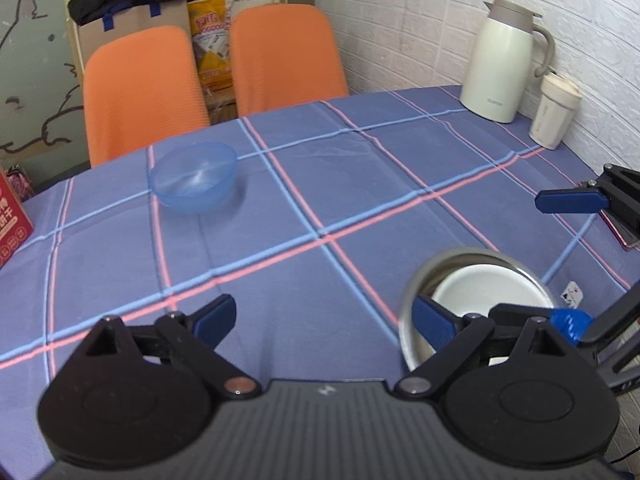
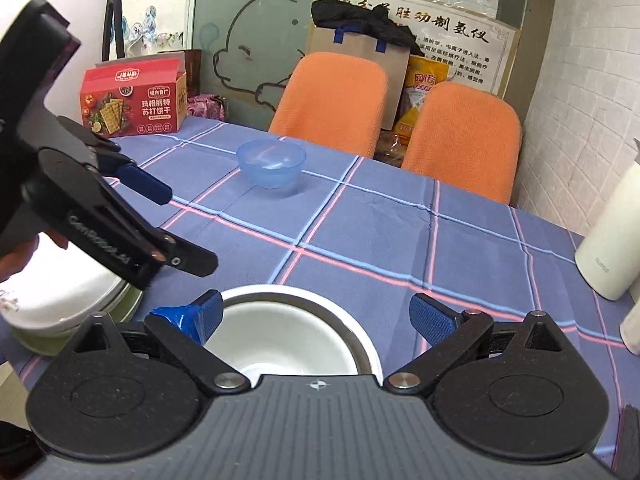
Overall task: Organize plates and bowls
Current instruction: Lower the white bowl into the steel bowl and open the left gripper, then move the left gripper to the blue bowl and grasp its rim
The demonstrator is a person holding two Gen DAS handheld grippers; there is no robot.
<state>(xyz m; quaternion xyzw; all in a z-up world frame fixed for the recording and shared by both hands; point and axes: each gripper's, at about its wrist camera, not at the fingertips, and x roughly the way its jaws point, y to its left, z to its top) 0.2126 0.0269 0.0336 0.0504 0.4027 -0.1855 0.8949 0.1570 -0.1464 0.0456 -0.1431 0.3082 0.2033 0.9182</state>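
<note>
Right tool (image 2: 316,316) hangs spread wide over the white bowl (image 2: 280,340) nested in the steel bowl (image 2: 360,320), gripping nothing. Left tool (image 1: 324,318) gapes too. Blue bowl (image 2: 271,162) sits well apart; a careless pinch could skid it.

Each black tool (image 2: 316,318) has blue ribbed fingertips (image 2: 430,322) and silver pivot screws.

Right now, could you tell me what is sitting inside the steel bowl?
A white bowl is nested inside the steel bowl. It looks empty, though the right tool hides its near part and whatever lies beneath it.
</note>
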